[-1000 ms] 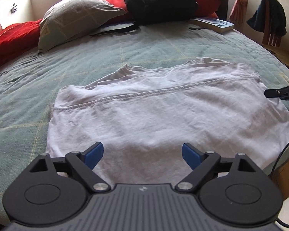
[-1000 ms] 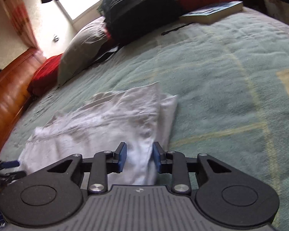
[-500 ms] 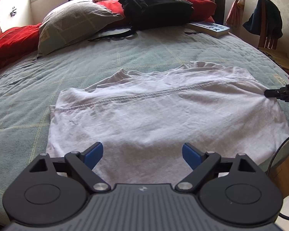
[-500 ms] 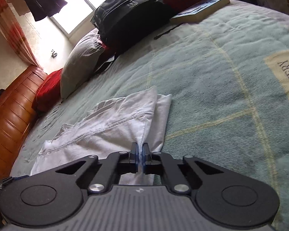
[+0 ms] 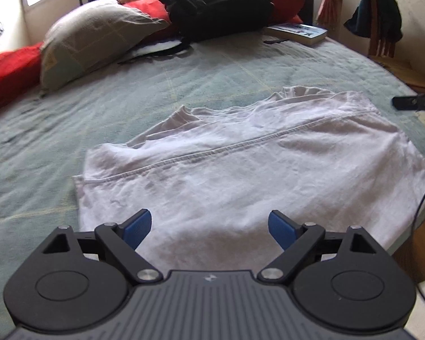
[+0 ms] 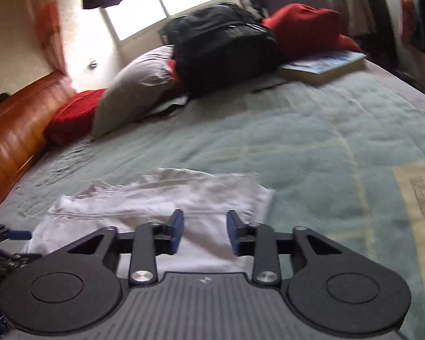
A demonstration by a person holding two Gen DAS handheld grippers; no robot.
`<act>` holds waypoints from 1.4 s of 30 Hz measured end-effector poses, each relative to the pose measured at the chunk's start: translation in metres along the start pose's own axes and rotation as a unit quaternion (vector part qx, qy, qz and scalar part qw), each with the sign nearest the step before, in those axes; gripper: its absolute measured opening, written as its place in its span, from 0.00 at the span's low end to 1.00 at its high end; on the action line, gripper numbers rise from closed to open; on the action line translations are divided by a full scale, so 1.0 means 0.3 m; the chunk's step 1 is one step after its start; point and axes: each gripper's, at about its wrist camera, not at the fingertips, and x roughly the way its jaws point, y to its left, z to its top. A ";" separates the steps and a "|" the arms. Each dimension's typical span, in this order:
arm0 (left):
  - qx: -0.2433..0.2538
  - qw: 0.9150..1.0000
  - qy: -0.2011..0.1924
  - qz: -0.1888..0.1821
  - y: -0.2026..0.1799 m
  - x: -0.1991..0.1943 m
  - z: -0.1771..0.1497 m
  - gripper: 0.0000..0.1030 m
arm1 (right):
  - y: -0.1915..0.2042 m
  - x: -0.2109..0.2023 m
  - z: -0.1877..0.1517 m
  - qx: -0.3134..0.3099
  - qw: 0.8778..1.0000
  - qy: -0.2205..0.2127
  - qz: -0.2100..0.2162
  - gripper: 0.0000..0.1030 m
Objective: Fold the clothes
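White folded shirt (image 5: pixel 240 170) flat on green bedspread (image 5: pixel 127 107), left gripper (image 5: pixel 209 225) spread wide above its near edge, right gripper (image 6: pixel 204 233) parted, empty, over its right side, bedspread label (image 6: pixel 422 206) too blurred to read, book (image 5: pixel 297 31) beside black backpack (image 5: pixel 215 2)

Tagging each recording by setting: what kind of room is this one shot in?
Most likely a lived-in bedroom: a bed under a pale green quilted bedspread, a grey pillow beside red cushions, and a wooden headboard.
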 end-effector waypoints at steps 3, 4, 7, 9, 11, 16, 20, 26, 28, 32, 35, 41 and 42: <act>-0.010 1.000 0.002 -0.013 0.040 0.017 0.019 0.87 | 0.034 0.098 -0.004 -0.014 1.000 0.021 0.011 0.46; -0.011 1.000 0.002 -0.012 0.051 0.016 0.028 0.88 | 0.025 0.126 -0.012 -0.012 0.999 0.029 0.000 0.46; -0.012 1.000 0.002 -0.009 0.081 0.014 0.053 0.89 | -0.026 0.177 -0.037 0.003 0.998 0.050 -0.044 0.45; -0.012 1.000 0.001 -0.007 0.102 0.013 0.070 0.89 | -0.043 0.164 -0.047 0.005 0.998 0.046 -0.042 0.46; -0.013 1.000 0.001 -0.005 0.122 0.011 0.087 0.89 | -0.031 0.158 -0.047 -0.005 0.998 0.048 -0.046 0.51; -0.015 0.999 0.017 -0.039 0.145 0.111 0.163 0.89 | 0.024 0.182 -0.047 -0.035 0.996 0.052 -0.059 0.63; -0.024 0.999 0.036 -0.004 0.192 0.247 0.180 0.89 | 0.016 0.177 -0.043 -0.029 0.997 0.054 -0.054 0.64; -0.073 0.997 0.015 0.006 0.291 0.171 0.211 0.89 | 0.009 0.176 -0.039 -0.023 0.997 0.058 -0.046 0.69; -0.058 0.998 0.008 -0.009 0.274 0.099 0.202 0.89 | 0.016 0.179 -0.038 -0.026 0.997 0.059 -0.044 0.72; -0.022 0.998 0.015 -0.063 0.203 -0.007 0.135 0.90 | 0.029 0.192 -0.038 -0.034 0.997 0.060 -0.043 0.79; -0.031 0.996 0.042 -0.077 0.171 -0.011 0.048 0.90 | 0.038 0.197 -0.041 -0.036 0.997 0.058 -0.043 0.83; -0.073 0.993 0.071 -0.055 0.194 -0.042 -0.086 0.90 | 0.051 0.169 -0.043 -0.036 0.996 0.063 -0.055 0.84; -0.078 0.993 0.069 -0.049 0.200 -0.059 -0.099 0.90 | 0.054 0.158 -0.043 -0.034 0.996 0.063 -0.059 0.84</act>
